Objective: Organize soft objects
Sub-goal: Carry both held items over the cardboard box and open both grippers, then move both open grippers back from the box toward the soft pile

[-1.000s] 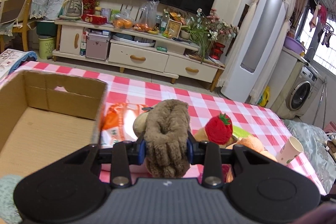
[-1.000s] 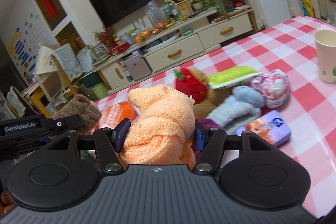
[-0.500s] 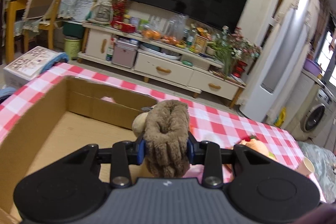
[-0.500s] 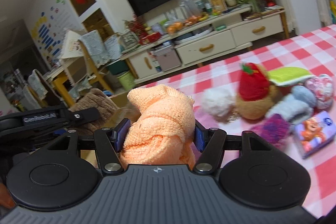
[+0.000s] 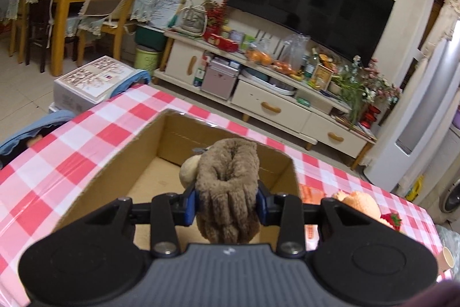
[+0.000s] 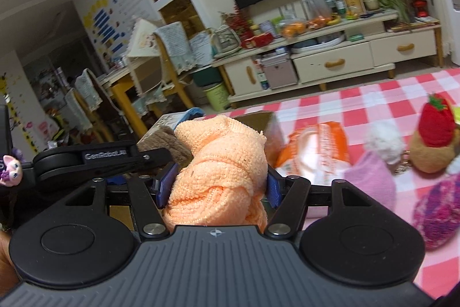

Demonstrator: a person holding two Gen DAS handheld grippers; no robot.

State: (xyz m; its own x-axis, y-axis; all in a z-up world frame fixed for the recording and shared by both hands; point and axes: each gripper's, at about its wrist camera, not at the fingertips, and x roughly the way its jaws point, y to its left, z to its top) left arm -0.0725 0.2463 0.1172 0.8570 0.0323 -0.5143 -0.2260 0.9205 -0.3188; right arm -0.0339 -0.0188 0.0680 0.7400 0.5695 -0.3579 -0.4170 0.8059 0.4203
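brown plush (image 5: 228,186) is pinched mid-body in the left tool (image 5: 227,203), hanging over the open box (image 5: 120,177); it looks light, soft and compressible, so a grip across the bulk should hold. orange cloth (image 6: 221,174) is clamped in the right tool (image 6: 218,189), beside the box. other soft toys lie on the counter (image 6: 359,99).

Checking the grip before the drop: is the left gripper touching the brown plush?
Touching. Left wrist view: both blue pads press the brown plush held in the left gripper.

paper cup (image 5: 448,256) cut by edge, box floor (image 5: 161,177) partly hidden
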